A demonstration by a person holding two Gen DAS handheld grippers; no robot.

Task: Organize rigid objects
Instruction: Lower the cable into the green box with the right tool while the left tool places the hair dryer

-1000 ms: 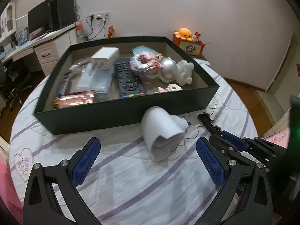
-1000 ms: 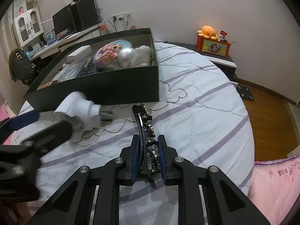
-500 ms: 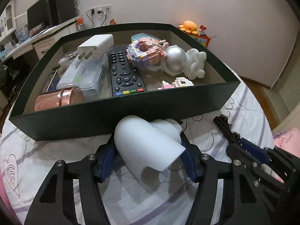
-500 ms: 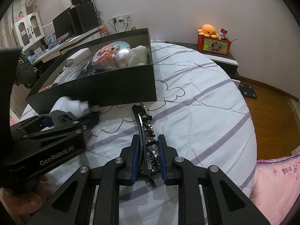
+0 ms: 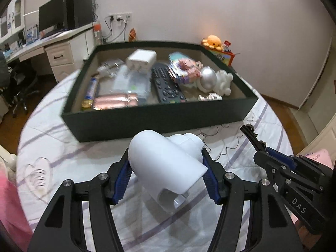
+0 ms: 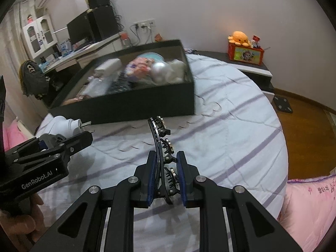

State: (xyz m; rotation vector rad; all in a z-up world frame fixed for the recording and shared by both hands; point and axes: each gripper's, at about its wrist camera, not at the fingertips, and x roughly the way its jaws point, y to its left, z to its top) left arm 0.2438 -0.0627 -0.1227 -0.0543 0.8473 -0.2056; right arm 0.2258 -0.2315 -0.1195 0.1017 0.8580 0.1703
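Left claw point(image 5: 167, 174) clamped on white plug adapter point(image 5: 168, 163), raised over the striped table point(image 5: 63, 147) just in front of the black box point(image 5: 159, 121). Right claw point(image 6: 166, 178) pinched tight on black hair clip point(image 6: 161, 145), nearby.

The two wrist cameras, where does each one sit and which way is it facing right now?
Left wrist: behind the left claw, facing the dark box; its fingers grip the white plug adapter, and the right claw intrudes on the right.
Right wrist: behind the right claw, facing the box's corner; its fingers clamp the black hair clip, with the left claw and a hand at left.
Shared: box, adapter, clip, striped bedspread, orange plush.
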